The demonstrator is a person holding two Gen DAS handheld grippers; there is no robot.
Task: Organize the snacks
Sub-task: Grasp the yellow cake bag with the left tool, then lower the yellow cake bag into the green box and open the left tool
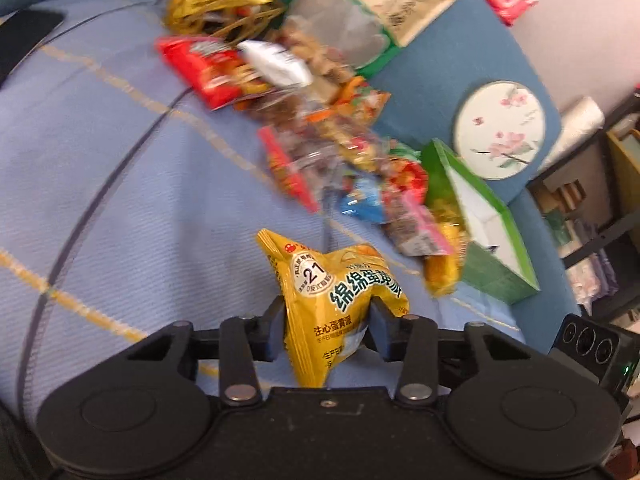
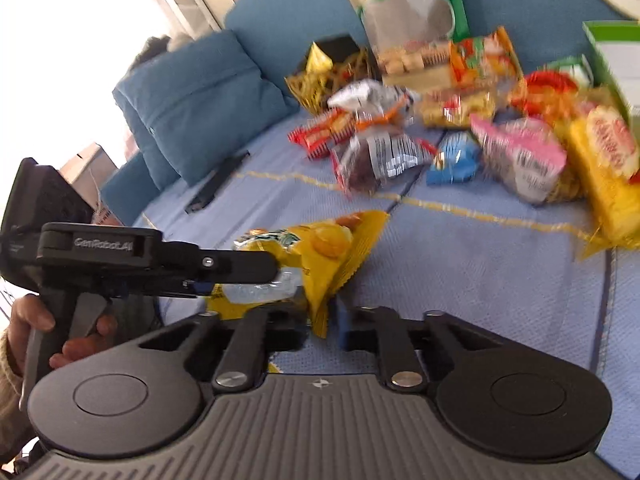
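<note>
Crinkly yellow foil snack packet nearest the lens, pinched at its middle between the left gripper pads, held off the pale blue quilted cover with thin yellow stripes. Same packet in the right wrist view, one serrated corner hanging between the right gripper fingers; contact there not resolvable, so cannot tell if that claw is closed on it or just around it. Blurred heap of mixed snack bags well beyond, running toward the open green cardboard box at the far right; round white floral plate behind the box.

Risks, judged: grip sits on air-filled foil, so packet likely to slide or twist out on a fast swing. Both claws pulling the same packet could tear the seam or crush contents. Low carry over the heap could knock loose bags off the cover.
</note>
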